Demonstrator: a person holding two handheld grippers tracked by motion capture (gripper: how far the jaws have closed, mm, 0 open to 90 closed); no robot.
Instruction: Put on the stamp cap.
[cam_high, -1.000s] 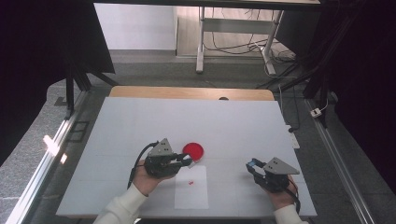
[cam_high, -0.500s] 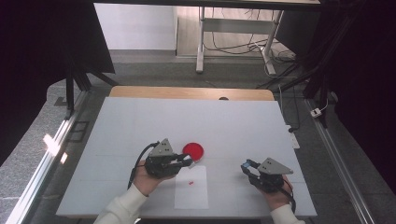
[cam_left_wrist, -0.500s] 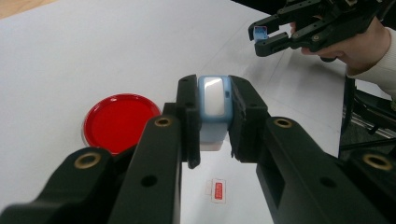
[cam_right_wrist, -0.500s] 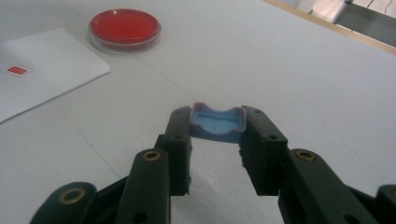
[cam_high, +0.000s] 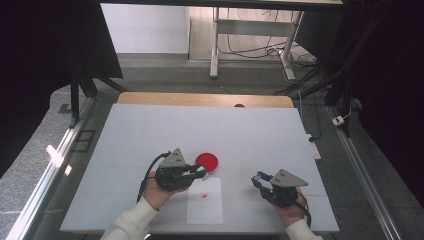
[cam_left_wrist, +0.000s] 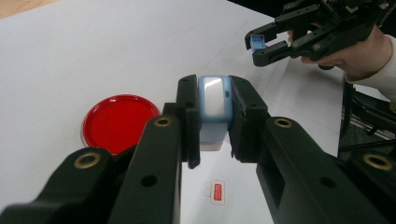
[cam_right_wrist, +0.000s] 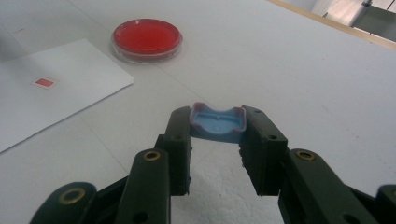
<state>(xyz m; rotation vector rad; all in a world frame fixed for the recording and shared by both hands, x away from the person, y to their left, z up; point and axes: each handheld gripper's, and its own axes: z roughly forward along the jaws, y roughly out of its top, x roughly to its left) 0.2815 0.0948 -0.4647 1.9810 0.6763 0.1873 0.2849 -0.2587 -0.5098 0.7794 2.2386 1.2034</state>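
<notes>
My left gripper (cam_high: 199, 173) (cam_left_wrist: 214, 95) is shut on a small light-blue block with a white face (cam_left_wrist: 214, 112), held just right of the red petri dish (cam_high: 206, 161) (cam_left_wrist: 120, 122). My right gripper (cam_high: 257, 179) (cam_right_wrist: 218, 122) is shut on a small blue cap-like piece (cam_right_wrist: 217, 123) and hovers over the table at the right. From the left gripper view, the right gripper (cam_left_wrist: 264, 45) is seen farther off with that blue piece at its tips. The red dish (cam_right_wrist: 146, 37) lies ahead and left in the right gripper view.
A white paper sheet (cam_high: 205, 206) (cam_right_wrist: 56, 100) lies near the front edge between both hands, carrying a tiny red sticker (cam_high: 204, 195) (cam_left_wrist: 217, 191) (cam_right_wrist: 44, 82). The white table (cam_high: 210, 130) has a wooden strip along its far edge. Cables trail from both grippers.
My right gripper has shifted a little to the left, toward the paper, still holding its blue piece. The left gripper and the red dish have stayed put.
</notes>
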